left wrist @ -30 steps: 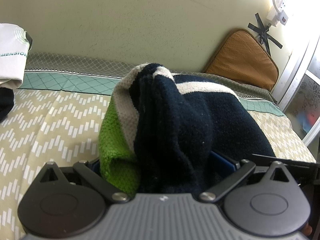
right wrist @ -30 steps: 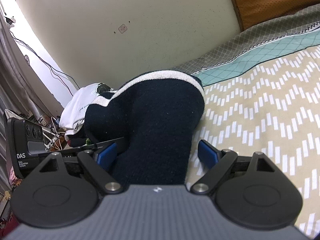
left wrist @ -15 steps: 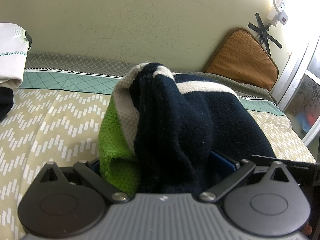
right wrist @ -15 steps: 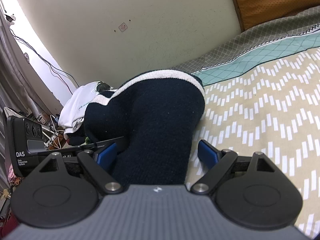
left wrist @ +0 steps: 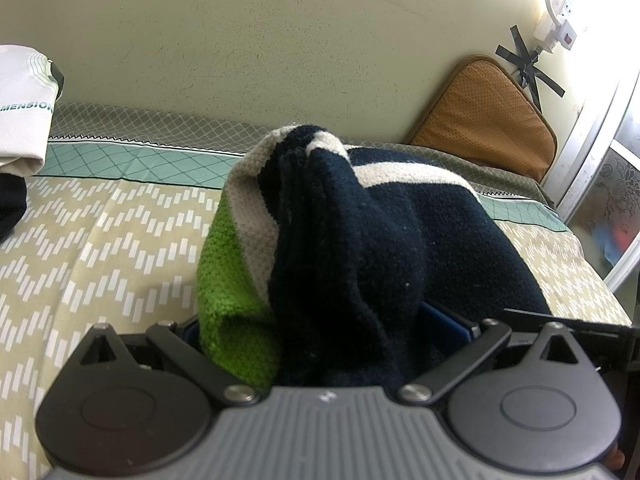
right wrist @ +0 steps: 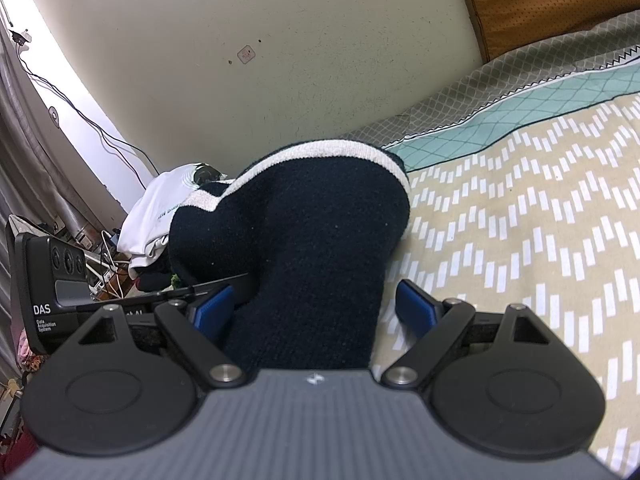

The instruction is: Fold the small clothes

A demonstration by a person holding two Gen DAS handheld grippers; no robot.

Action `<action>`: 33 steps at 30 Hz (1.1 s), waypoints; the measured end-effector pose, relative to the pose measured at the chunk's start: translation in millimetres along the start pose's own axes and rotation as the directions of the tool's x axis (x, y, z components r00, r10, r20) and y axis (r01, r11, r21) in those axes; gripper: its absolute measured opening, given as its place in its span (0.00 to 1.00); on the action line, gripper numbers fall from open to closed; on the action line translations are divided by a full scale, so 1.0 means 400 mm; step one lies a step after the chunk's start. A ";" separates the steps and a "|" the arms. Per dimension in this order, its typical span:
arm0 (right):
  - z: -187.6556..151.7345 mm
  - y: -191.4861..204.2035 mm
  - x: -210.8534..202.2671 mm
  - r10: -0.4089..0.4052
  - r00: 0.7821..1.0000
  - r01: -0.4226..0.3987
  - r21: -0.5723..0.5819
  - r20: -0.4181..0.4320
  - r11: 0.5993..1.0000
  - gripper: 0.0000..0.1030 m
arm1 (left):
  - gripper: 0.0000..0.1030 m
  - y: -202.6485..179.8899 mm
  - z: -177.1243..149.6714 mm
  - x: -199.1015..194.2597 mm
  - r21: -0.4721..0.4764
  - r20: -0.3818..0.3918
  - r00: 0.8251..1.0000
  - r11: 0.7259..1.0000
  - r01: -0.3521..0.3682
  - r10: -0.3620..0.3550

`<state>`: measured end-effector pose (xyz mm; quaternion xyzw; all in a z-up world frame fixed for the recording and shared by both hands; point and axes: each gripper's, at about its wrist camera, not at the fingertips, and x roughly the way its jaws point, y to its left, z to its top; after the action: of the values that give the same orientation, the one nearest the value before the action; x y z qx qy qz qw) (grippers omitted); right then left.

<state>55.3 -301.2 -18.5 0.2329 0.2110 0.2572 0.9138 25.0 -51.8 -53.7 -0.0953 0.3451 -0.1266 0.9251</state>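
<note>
Left tool [left wrist: 320,326]: jaws set wide, a thick bunch of the knit garment [left wrist: 360,248] fills the gap between them; navy body, white stripe, lime-green panel on the left side. Looks clamped on the bunch, but the pads are mostly buried in fabric so I can't confirm real contact. Right tool [right wrist: 312,308]: jaws wide, blue pads [right wrist: 416,308] visible on both sides; the navy end of the same garment [right wrist: 304,240] runs between them, touching or nearly touching the left pad, clear gap at the right pad. Reads as not gripping, just straddling. Garment is humped up between the two tools over the bed [left wrist: 100,248], far end draped onto the patterned sheet. Risks, my read: right side has no hold, so any lift or pull there leaves that end behind and the fold goes skewed. Left grip is on a multi-layer wad, not an edge; thick knit can creep out, or layers shear and the green panel ends up bunched inside. The two tools sit close together, so the linkages could snag fabric or knock each other. White shirt [right wrist: 160,216] and dark clothes pile [left wrist: 10,208] lie further along the bed, well apart from the garment; a wide sweep could drag into them.
</note>
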 end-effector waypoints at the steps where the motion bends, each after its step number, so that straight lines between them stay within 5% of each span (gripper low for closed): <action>1: 0.000 0.000 0.000 0.000 1.000 0.000 0.000 0.000 1.000 0.87 | 1.00 0.000 0.000 0.000 0.000 0.000 1.000 1.000 0.000 0.000; 18: -0.001 0.001 0.000 -0.007 1.000 0.006 -0.019 -0.006 1.000 0.87 | 1.00 -0.014 -0.010 -0.027 0.023 0.019 1.000 0.999 -0.023 0.022; 27: -0.002 0.007 0.005 -0.025 1.000 0.025 -0.036 -0.007 0.999 0.87 | 1.00 0.022 -0.015 -0.029 -0.046 -0.010 1.000 0.999 0.015 -0.015; 30: -0.011 0.035 0.021 -0.046 0.998 0.042 -0.106 -0.038 0.994 0.64 | 1.00 0.006 -0.020 -0.026 -0.025 -0.006 1.000 1.000 0.007 -0.007; 33: -0.015 0.045 0.022 -0.065 0.997 0.061 -0.138 -0.029 0.989 0.60 | 0.97 -0.009 -0.023 -0.027 -0.003 -0.005 1.000 1.000 0.008 -0.008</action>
<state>52.4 -280.8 -16.0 0.1586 0.2152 0.2458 0.9317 10.4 -53.0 -53.1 -0.0977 0.3473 -0.1301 0.9235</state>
